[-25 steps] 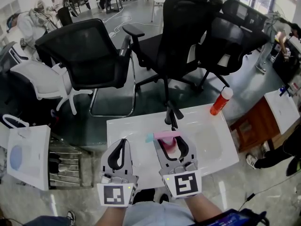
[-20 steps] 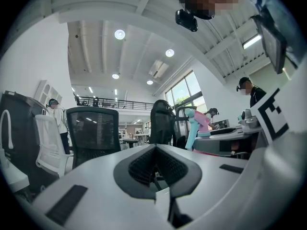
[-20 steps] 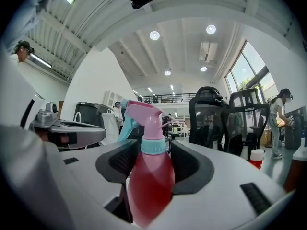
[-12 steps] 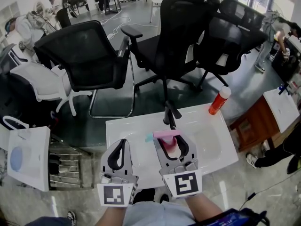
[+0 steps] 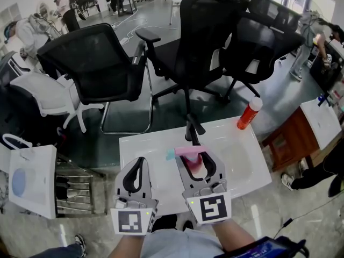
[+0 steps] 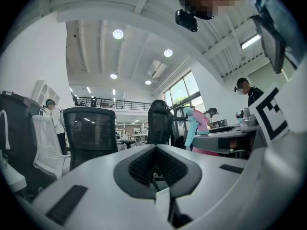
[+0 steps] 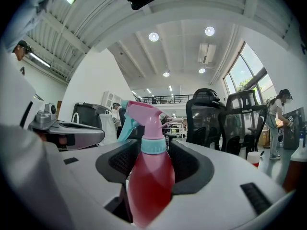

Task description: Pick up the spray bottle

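My right gripper is shut on the spray bottle, a pink-red bottle with a pink head and a teal trigger, held upright over the near middle of the white table. In the right gripper view the bottle fills the gap between the dark pads, which press on both its sides. My left gripper is level beside it on the left, shut with nothing in it; its tips meet in the left gripper view. Whether the bottle's base touches the table is hidden.
An orange-red bottle with a white cap stands at the table's far right corner. Black office chairs crowd the far side of the table. A wooden cabinet is at the right, a white bag at the left.
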Demonstrator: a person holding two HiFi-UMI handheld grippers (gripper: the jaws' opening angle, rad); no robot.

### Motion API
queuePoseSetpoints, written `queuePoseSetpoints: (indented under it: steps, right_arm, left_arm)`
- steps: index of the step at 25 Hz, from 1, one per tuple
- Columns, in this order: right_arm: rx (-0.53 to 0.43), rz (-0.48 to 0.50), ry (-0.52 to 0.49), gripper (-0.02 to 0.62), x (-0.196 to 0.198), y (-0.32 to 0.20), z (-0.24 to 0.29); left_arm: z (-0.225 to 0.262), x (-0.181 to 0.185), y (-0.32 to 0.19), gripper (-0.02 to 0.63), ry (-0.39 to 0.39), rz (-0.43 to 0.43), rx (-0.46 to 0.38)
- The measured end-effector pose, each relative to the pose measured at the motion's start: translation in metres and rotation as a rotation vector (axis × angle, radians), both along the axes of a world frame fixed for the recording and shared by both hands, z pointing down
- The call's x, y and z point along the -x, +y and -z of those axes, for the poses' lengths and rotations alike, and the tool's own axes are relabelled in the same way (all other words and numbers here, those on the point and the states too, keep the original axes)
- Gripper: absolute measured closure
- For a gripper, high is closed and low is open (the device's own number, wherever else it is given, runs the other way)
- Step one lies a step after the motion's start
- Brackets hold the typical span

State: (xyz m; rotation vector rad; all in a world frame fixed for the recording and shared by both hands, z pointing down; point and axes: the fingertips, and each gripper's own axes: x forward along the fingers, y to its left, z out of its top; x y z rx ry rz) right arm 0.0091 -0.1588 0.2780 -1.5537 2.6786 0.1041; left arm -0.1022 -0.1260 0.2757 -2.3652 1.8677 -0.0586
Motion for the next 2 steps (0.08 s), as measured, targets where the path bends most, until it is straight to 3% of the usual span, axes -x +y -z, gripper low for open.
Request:
queuePoseSetpoints:
  steps: [2]
  right_arm:
    - [0.000, -0.001, 0.002, 0.367, -0.0015, -0.0012, -0.0007]
  left_arm:
    - [-0.0022, -0.0001, -0.0012, 0.590, -0.024, 0.000, 0.001]
